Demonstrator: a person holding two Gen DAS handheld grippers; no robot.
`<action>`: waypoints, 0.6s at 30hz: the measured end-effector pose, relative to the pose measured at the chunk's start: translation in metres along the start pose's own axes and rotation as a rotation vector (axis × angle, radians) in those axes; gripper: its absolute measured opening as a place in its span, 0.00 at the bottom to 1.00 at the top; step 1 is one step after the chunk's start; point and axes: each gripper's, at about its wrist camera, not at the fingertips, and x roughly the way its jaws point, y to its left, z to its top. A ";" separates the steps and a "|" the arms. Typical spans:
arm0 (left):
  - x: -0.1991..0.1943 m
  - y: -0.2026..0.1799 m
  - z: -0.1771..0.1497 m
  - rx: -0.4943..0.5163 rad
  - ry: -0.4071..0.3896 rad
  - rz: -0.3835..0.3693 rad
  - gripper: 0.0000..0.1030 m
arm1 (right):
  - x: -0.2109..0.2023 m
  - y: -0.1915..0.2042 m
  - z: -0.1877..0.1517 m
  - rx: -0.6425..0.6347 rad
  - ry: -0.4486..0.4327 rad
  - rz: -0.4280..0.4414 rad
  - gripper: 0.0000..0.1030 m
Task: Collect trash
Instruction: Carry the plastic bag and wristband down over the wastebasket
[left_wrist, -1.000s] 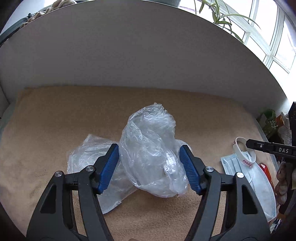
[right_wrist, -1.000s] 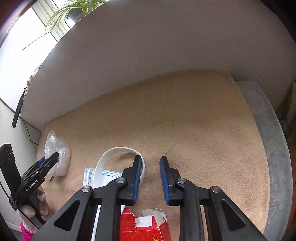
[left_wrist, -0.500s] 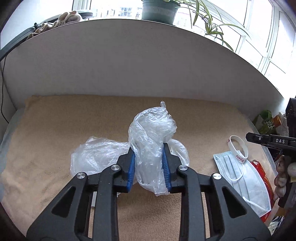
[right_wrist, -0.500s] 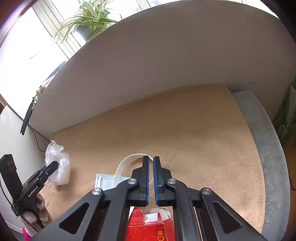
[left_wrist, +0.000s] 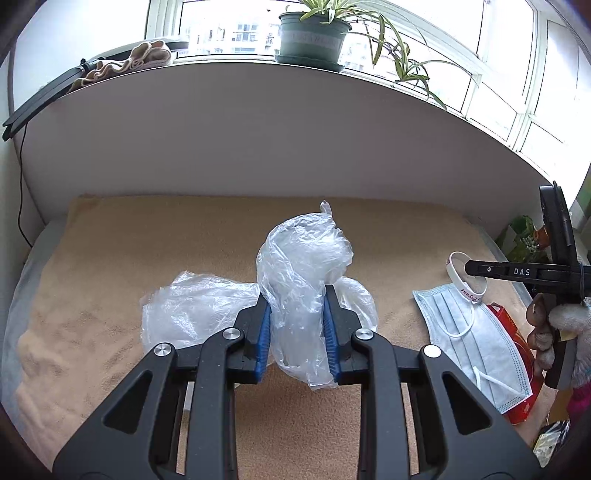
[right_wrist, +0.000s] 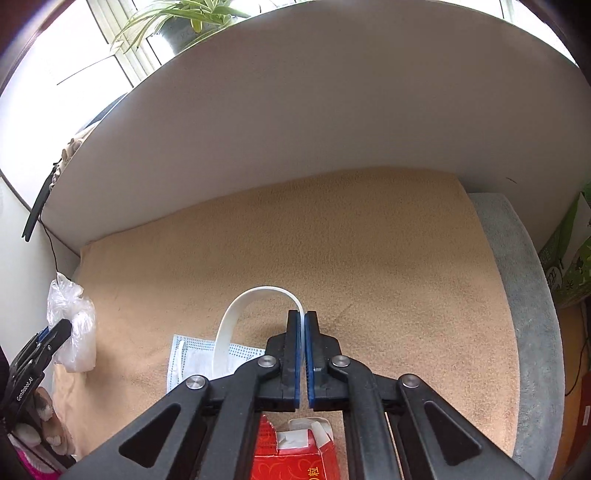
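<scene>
A soft tan blanket (left_wrist: 110, 258) covered the bed. The left gripper (left_wrist: 297, 325) had its jaws squeezed on a crinkly plastic bag (left_wrist: 303, 266). The right gripper (right_wrist: 304, 343) had its jaws pinched on a white wristband (right_wrist: 236, 314), above a blue face mask (right_wrist: 184, 354).

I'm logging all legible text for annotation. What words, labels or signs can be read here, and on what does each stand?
"DAS": right gripper, on its black side.
"GenRobot.AI": left gripper, on its black arm.
Red lettering on the white wristband: too small to read.
Gold character on the red box: cut off, unreadable.
Print on the green carton: blurred.
Label on the plant pot: blurred.
</scene>
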 end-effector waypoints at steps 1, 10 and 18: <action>-0.004 0.000 0.000 -0.001 -0.007 -0.004 0.23 | -0.007 0.000 -0.001 0.010 -0.015 0.014 0.00; -0.075 -0.006 -0.013 -0.001 -0.090 -0.066 0.23 | -0.083 0.021 -0.030 -0.030 -0.126 0.128 0.00; -0.145 -0.012 -0.047 0.023 -0.151 -0.102 0.23 | -0.137 0.067 -0.078 -0.129 -0.199 0.197 0.00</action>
